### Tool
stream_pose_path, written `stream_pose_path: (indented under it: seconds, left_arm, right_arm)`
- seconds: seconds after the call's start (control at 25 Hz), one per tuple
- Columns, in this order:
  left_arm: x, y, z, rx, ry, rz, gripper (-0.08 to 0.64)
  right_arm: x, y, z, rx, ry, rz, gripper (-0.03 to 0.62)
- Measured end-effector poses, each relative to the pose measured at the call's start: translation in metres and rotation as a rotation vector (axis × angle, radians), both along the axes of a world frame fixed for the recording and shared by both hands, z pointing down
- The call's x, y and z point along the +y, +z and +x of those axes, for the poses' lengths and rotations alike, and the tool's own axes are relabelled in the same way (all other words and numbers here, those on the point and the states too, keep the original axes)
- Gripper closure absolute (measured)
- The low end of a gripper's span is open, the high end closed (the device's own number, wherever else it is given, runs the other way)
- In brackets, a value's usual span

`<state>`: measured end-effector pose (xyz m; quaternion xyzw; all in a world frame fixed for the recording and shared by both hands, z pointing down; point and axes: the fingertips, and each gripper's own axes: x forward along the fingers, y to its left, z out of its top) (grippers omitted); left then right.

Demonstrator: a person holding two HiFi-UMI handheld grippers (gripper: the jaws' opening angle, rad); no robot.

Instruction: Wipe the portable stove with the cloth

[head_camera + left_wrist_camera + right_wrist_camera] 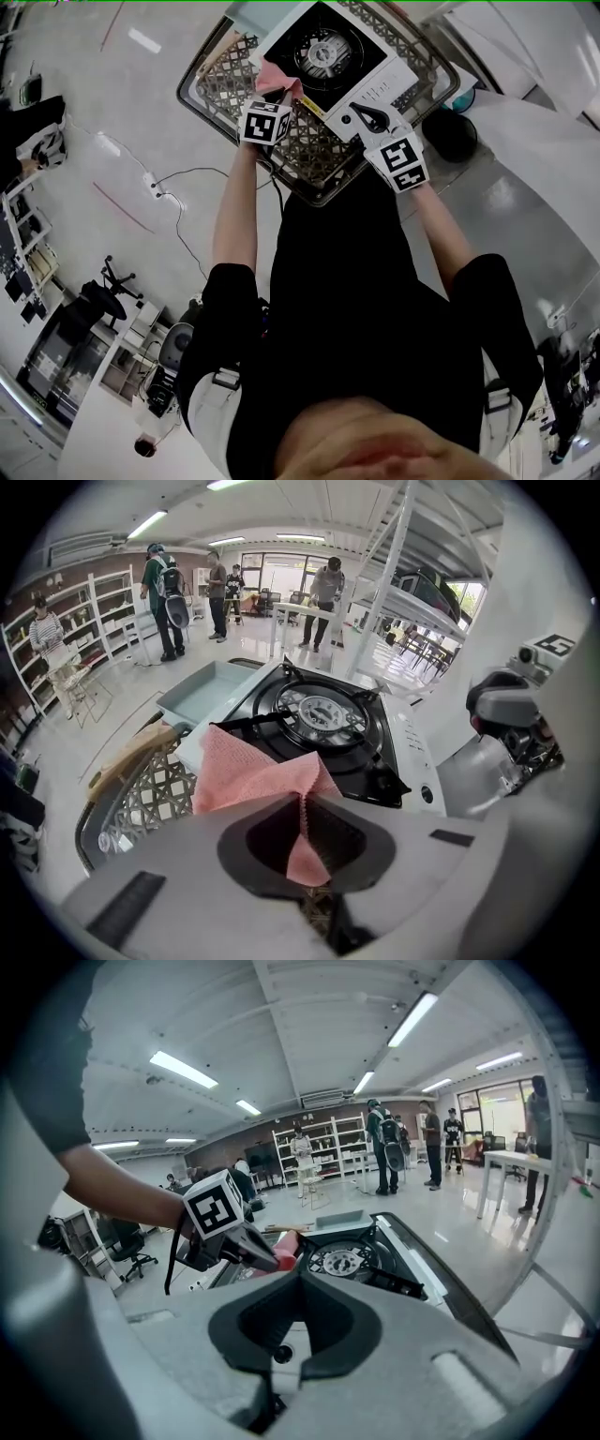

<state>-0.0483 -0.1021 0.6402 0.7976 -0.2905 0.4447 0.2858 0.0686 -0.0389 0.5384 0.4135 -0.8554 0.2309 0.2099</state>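
Here, upper centre of the head view: pinching a pink cloth (281, 82) in the left gripper (273, 97), cloth draped at the left front corner of the stove (323, 56). Farther right: holding the right gripper (373, 120) closed and empty above the white control panel. Beneath, a woven worktop (309, 155).

The portable stove (349, 73) sits on the lattice table (319, 155), with its burner (322, 54) in the middle of its top and its control panel (412, 747) along its right side. The cloth (277, 81) lies over the stove's near left corner, between the jaws of the left gripper (270, 96). The right gripper (372, 120) is at the stove's near right corner, and a tray (202, 691) lies just behind the stove's far left side.
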Motion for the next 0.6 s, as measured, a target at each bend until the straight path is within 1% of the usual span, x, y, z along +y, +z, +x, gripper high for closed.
stream_pose_path:
  seconds: [0.32, 0.6]
  left_arm:
    - [0.007, 0.000, 0.007, -0.006, 0.000, 0.002, 0.545]
    - [0.024, 0.001, 0.017, 0.003, 0.005, -0.009, 0.545]
  right_arm:
    - [0.005, 0.002, 0.008, -0.014, -0.011, -0.010, 0.589]
    - [0.004, 0.002, 0.007, -0.014, -0.052, -0.001, 0.589]
